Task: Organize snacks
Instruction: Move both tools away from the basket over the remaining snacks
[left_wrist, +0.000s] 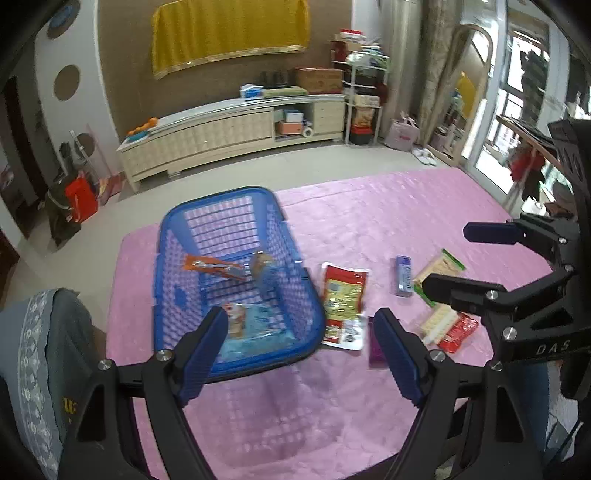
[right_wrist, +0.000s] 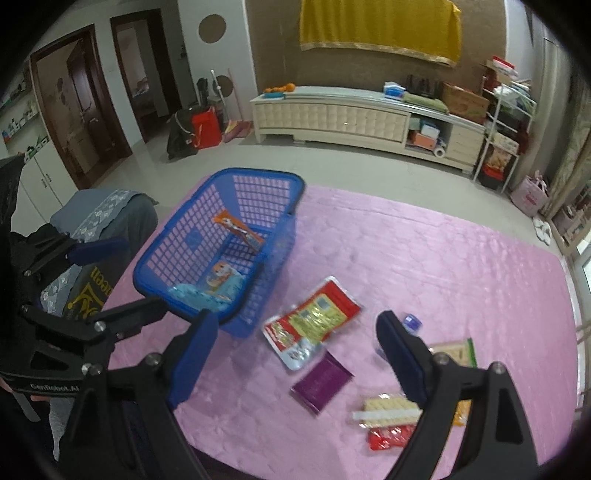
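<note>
A blue plastic basket stands on the pink table and holds an orange bar, a light blue packet and a blurred snack. Right of it lie a red and yellow packet, a purple packet, a small blue packet, cracker packs and a red packet. My left gripper is open and empty above the basket's near rim. My right gripper is open and empty above the loose snacks.
The pink tablecloth covers the table. A chair with grey fabric stands at the table's left edge. A low cream cabinet stands against the far wall across bare floor.
</note>
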